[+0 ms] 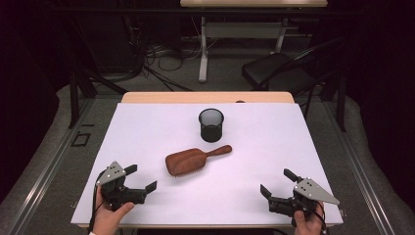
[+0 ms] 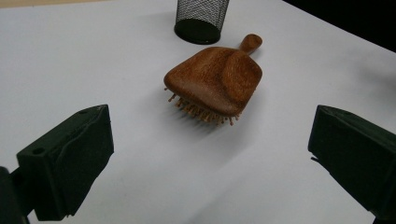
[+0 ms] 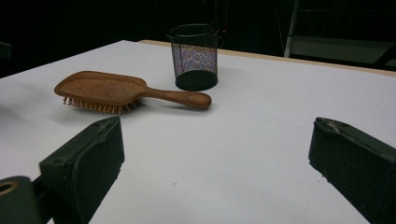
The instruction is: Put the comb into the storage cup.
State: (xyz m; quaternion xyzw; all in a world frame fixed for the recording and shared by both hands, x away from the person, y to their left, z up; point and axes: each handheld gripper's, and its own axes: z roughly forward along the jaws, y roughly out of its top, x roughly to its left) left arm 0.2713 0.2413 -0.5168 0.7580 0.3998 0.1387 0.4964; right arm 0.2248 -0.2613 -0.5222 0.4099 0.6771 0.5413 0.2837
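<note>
White tabletop (image 1: 147, 127): my approach step, both grippers' jaws wide and empty.
Next, left gripper (image 1: 139, 179) closes on wooden hairbrush (image 1: 192, 160) at two o'clock; right gripper (image 1: 276, 183) waits.

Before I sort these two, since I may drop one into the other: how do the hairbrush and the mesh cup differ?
The hairbrush is brown wood; the mesh cup is black wire mesh. The hairbrush lies flat, bristles down, its handle pointing toward the mesh cup; the mesh cup stands upright with its mouth open. The hairbrush is long and solid, the mesh cup round and see-through. Both rest apart on the white table, and neither is held.
</note>
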